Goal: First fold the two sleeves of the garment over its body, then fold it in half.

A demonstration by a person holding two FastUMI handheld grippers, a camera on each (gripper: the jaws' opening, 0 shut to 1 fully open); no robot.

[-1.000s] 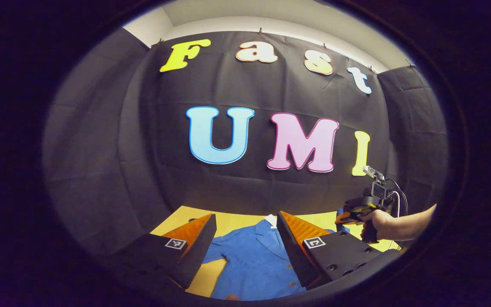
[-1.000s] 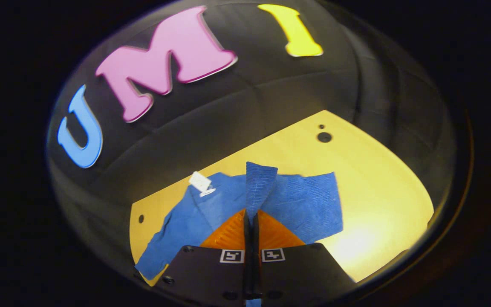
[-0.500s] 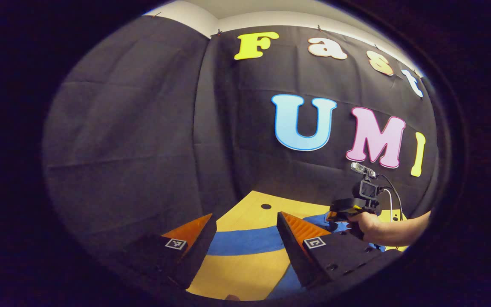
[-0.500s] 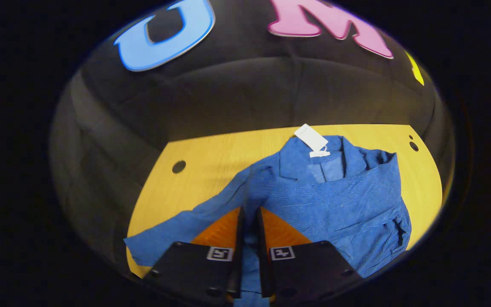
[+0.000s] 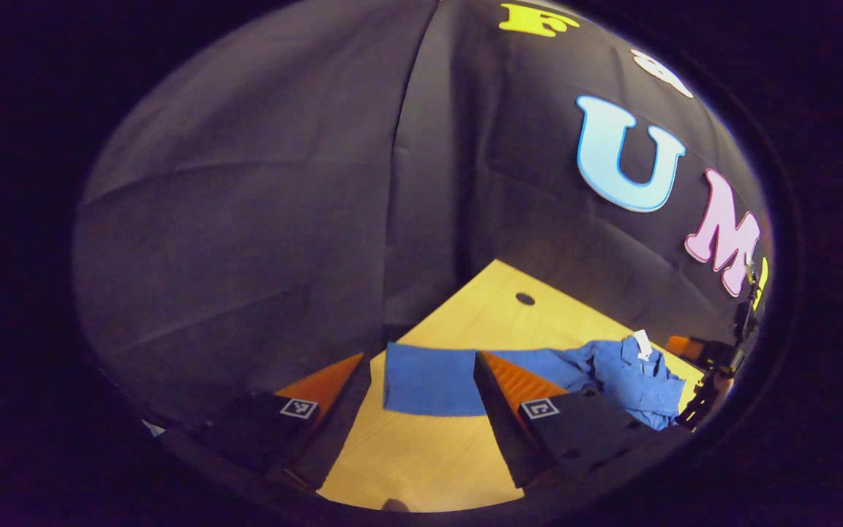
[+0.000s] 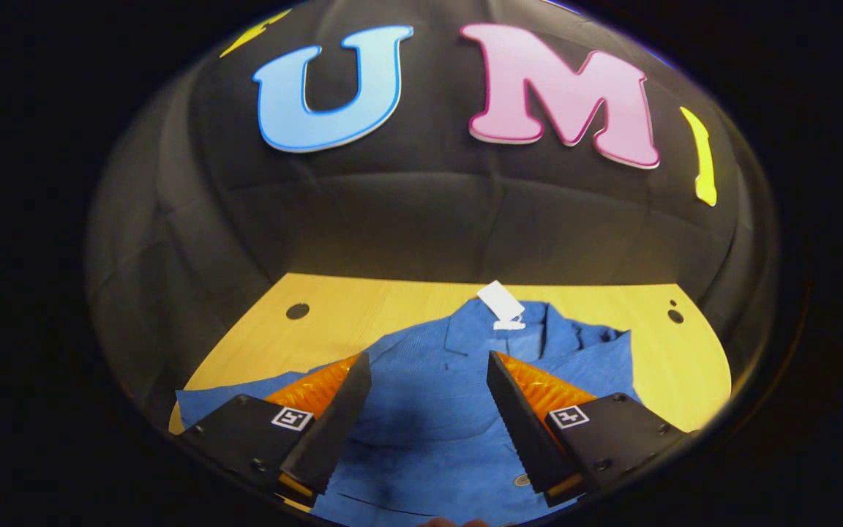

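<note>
A blue shirt (image 6: 436, 410) lies on the yellow table (image 6: 363, 304), collar and white tag (image 6: 500, 301) toward the back wall. One sleeve is folded over its body on the right side. The other sleeve (image 6: 202, 401) stretches flat out to the left. My right gripper (image 6: 427, 359) hovers open above the shirt's chest, holding nothing. In the left gripper view, my left gripper (image 5: 421, 359) is open over the table, with the cuff end of the outstretched sleeve (image 5: 429, 380) just beyond its fingertips. The bunched shirt body (image 5: 634, 380) lies farther right.
The table has small round holes near its back corners (image 6: 297, 311) (image 6: 675, 316) (image 5: 525, 298). Black cloth walls close in behind and on the left. Bare tabletop (image 5: 421, 454) lies in front of the outstretched sleeve.
My right gripper has opened and let go of the sleeve, which now lies over the shirt's body. My left gripper has swung left and down toward the outstretched sleeve's end.
</note>
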